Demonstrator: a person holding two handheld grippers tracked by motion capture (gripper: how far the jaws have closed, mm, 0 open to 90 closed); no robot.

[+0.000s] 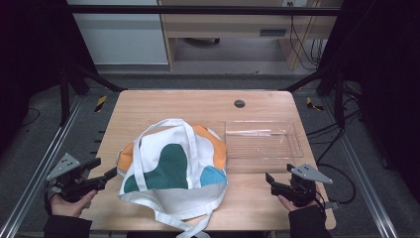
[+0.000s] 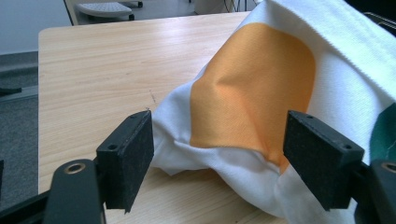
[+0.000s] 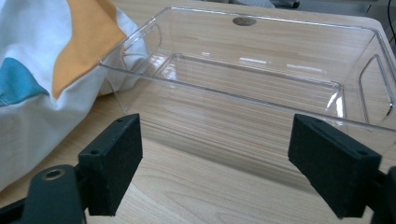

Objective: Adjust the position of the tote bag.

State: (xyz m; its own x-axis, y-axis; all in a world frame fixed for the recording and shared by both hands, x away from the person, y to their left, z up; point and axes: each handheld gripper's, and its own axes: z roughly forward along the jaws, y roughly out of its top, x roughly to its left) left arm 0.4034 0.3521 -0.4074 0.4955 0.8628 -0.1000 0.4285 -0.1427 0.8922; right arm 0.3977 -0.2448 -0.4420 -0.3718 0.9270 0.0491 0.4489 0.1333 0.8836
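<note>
- In the high view, a cloth tote bag (image 1: 173, 171) lies slumped on the wooden table (image 1: 163, 106), at the lower centre of the frame. It is white with orange, dark green and blue patches, and its white straps (image 1: 163, 130) loop across the top.
- A clear plastic tray (image 1: 262, 141) sits just right of centre in that frame, beside the bag's right edge; whether the two touch I cannot tell from above.
- The left gripper (image 1: 101, 171) is at the lower left of the high view, held in the person's left hand (image 1: 67, 203), its tips pointing right toward the bag and close to its left edge.
- In the left gripper view, the two black jaws stand wide apart with nothing between the pads. The bag's orange patch (image 2: 254, 88) fills the centre and right of the frame, the white hem bunched low between the jaws.
- The right gripper (image 1: 275, 182) is at the lower right of the high view, in the person's right hand (image 1: 297, 201), just below the tray's near wall.
- In the right gripper view, its jaws are likewise spread wide and hold nothing. The tray (image 3: 261, 98) spans the centre and upper right, empty, with the bag (image 3: 42, 88) at the left edge pressing against the tray's left corner.
</note>
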